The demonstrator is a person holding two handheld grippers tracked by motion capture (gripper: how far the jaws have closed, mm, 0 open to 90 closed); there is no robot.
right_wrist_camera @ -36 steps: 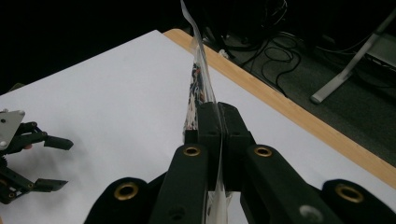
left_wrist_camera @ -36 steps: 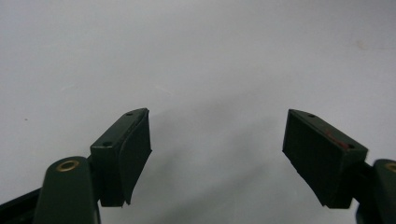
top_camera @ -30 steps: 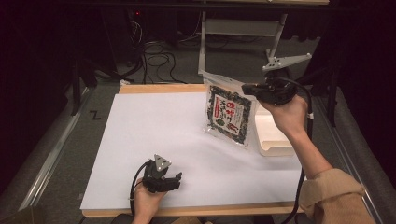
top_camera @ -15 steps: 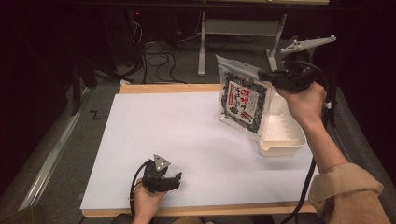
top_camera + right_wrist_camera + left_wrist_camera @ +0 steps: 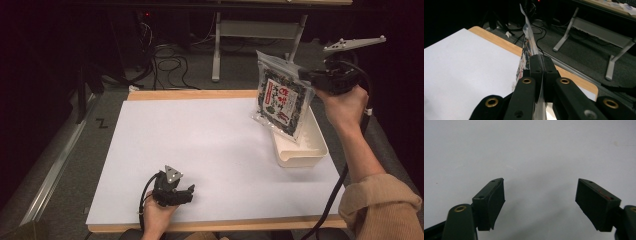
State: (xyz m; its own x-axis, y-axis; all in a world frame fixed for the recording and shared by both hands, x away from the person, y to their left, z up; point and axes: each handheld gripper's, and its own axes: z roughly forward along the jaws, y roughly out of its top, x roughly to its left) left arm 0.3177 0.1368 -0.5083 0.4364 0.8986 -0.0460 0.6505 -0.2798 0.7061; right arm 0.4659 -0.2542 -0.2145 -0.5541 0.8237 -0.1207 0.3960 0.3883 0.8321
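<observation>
A: While the left hand-held gripper (image 5: 175,192) rests at the near edge of the desk (image 5: 200,145), jaws wide apart on nothing, where's the packet?

B: Far right, in the air. The right hand-held gripper (image 5: 312,79) is clamped on the packet's (image 5: 281,102) top edge; it hangs long axis downward, tilted, over the white tray (image 5: 300,147).

A: Touching the tray?

B: Can't tell; the packet hides the tray's inside, and its print is too small to read.
</observation>
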